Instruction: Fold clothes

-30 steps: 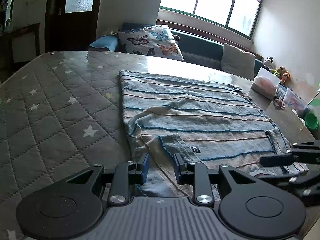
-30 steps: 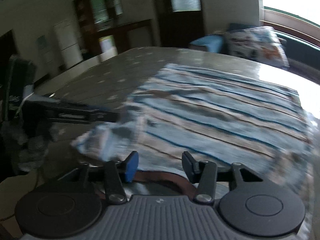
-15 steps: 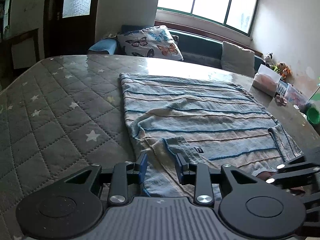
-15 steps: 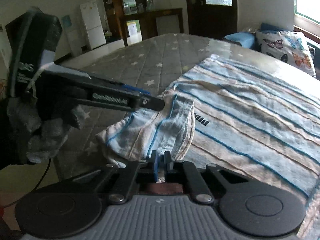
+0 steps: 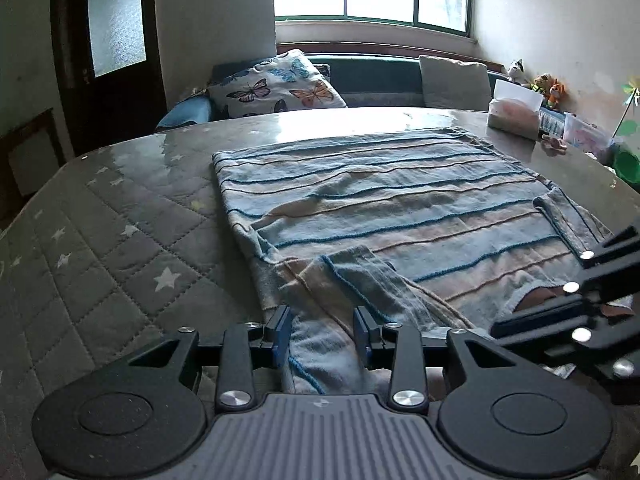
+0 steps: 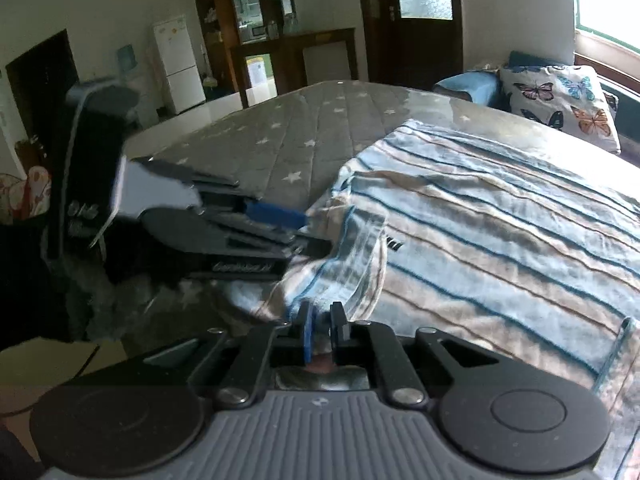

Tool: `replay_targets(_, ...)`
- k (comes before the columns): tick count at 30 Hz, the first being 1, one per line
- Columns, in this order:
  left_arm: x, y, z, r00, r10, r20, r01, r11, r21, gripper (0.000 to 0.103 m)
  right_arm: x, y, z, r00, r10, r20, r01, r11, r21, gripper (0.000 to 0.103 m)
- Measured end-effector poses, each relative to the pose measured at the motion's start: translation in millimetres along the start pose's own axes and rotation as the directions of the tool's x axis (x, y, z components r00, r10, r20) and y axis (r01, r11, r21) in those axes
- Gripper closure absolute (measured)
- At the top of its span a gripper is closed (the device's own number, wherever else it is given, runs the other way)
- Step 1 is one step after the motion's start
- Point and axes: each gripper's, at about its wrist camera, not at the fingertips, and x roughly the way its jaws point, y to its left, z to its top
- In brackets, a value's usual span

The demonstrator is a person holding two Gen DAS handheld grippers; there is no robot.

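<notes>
My right gripper [image 6: 320,330] is clenched on the shirt [image 5: 400,216] edge; left gripper [image 5: 320,334] released, straddling cloth. I should clench left before lifting evenly.

The quilted table cover [image 5: 100,240] lies bare to the left of the striped shirt [image 5: 400,200]; a gripper can pass there unobstructed. The far-right table corner is crowded: a tissue box [image 5: 514,114], a plastic container [image 5: 584,140] and a green bowl [image 5: 626,164] stand close together. At the near edge, the left gripper [image 5: 320,330] and right gripper [image 6: 320,330] are near each other, leaving little room between them.
</notes>
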Motion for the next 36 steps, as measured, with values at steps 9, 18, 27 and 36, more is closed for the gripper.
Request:
replay_targets(9, -15.8, -1.1, -11.5, 1.000, 0.002, 0.000, -0.002, 0.999, 0.042, 0.063, -4.3, -4.1, -5.8, 1.000, -0.010, -0.012, 0.010, 1.000, 0.005, 0.089)
replay_targets(18, -23.5, -10.2, -3.2, 0.999, 0.021, 0.050, -0.023, 0.998, 0.052, 0.064, -8.6, -6.2, -2.6, 1.000, -0.018, 0.012, 0.017, 0.999, 0.032, 0.089)
replay_targets(27, -6.1, -22.7, -7.4, 0.997, -0.070, 0.015, 0.069, 0.995, 0.068, 0.072, -7.3, -12.2, -21.1, 0.998, -0.052, -0.036, 0.054, 0.997, 0.047, 0.089)
replay_targets(36, -13.2, -26.9, -15.1, 0.993, -0.118, 0.001, 0.118, 0.988, 0.097, 0.069, -25.4, -27.4, -31.4, 0.995, -0.097, -0.024, 0.099, 0.992, 0.079, 0.079)
